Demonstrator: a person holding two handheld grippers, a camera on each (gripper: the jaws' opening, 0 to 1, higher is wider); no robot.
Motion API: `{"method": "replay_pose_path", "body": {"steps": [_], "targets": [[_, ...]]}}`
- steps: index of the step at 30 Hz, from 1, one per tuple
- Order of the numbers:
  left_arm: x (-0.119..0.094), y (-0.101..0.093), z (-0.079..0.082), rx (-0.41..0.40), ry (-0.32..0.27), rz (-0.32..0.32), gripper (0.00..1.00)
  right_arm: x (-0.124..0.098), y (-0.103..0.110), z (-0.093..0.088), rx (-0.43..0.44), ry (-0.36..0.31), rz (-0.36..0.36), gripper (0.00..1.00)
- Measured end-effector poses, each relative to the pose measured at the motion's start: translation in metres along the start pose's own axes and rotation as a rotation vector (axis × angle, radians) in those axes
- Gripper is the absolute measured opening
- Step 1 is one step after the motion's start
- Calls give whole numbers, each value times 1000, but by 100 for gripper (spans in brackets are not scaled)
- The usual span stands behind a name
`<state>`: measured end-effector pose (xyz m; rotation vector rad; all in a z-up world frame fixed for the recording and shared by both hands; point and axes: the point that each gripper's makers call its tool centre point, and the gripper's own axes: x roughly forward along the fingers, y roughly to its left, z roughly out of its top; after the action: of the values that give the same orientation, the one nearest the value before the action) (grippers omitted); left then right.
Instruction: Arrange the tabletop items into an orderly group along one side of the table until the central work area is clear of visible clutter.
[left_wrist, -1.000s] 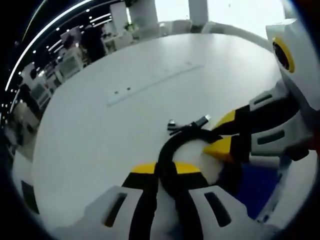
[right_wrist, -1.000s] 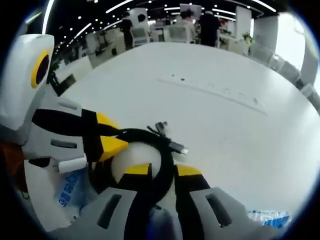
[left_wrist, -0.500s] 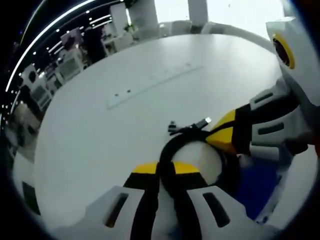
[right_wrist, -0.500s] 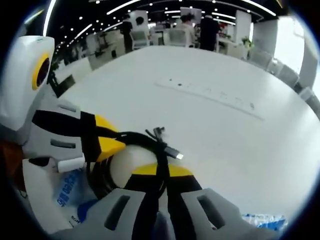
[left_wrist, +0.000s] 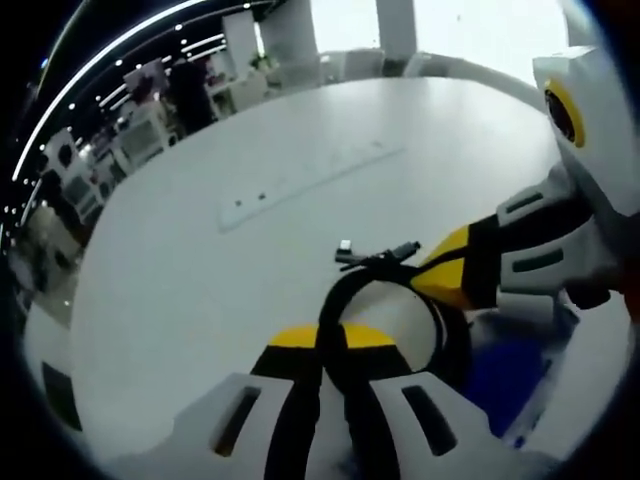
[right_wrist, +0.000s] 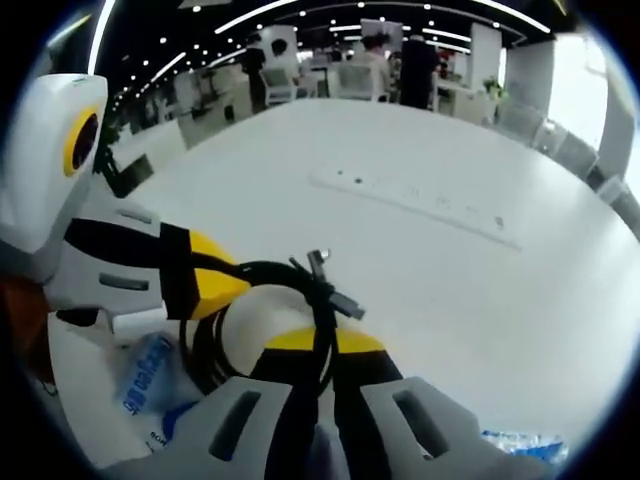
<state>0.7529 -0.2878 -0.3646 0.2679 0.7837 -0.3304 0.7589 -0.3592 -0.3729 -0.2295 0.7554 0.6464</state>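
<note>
The white counter (left_wrist: 200, 260) is stretching away ahead of both tongs, with an office of desks and ceiling lights lying beyond its far edge. A long white power strip (right_wrist: 415, 195) is lying flat on the counter well ahead of the tongs. A blue and white packet (right_wrist: 150, 375) is lying just left of the right tongs, under the left pair. The left tongs (left_wrist: 330, 345) are pinching closed on the coiled black cable (left_wrist: 385, 290), and the right tongs (right_wrist: 322, 345) are clamping the same coil from the opposite side, its plug ends (right_wrist: 335, 290) sticking out just ahead
</note>
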Motion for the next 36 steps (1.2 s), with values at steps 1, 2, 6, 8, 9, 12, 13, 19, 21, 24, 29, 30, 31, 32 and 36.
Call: {"method": "replay_pose_path", "body": {"steps": [1, 2, 6, 8, 9, 12, 13, 19, 21, 24, 29, 30, 31, 32, 36], "targets": [[-2, 0, 1, 0, -3, 1, 3, -1, 0, 1, -1, -2, 0, 3], [-4, 0, 2, 0, -6, 1, 3, -2, 0, 2, -2, -5, -1, 3], [-11, 1, 8, 0, -23, 5, 2, -11, 0, 9, -8, -20, -3, 3], [-15, 0, 11, 0, -30, 6, 2, -14, 0, 12, -14, -26, -6, 3], [-18, 0, 14, 1, -36, 7, 2, -17, 1, 15, -16, -31, -7, 3], [-24, 2, 20, 1, -51, 10, 2, -24, 1, 21, -25, -46, -11, 2], [-26, 2, 21, 0, -54, 11, 2, -26, 1, 23, -26, -49, -12, 2], [-44, -3, 30, -1, -85, 10, 2, -44, 2, 32, -45, -70, -18, 2], [-50, -6, 34, 5, -95, 9, 2, -50, 2, 33, -50, -74, -21, 2], [-59, -9, 39, 7, -113, 7, 3, -60, 2, 36, -56, -84, -26, 2], [-75, -15, 45, 8, -139, 2, 3, -80, 5, 40, -69, -102, -36, 2], [-80, -18, 46, 8, -147, 1, 3, -85, 6, 41, -73, -106, -38, 2], [-83, -19, 47, 8, -152, 0, 3, -89, 6, 41, -75, -109, -40, 2], [-87, -22, 49, 11, -160, -2, 3, -94, 7, 42, -79, -113, -43, 2], [-102, -29, 52, 13, -181, -11, 3, -112, 10, 41, -94, -122, -49, 2]]}}
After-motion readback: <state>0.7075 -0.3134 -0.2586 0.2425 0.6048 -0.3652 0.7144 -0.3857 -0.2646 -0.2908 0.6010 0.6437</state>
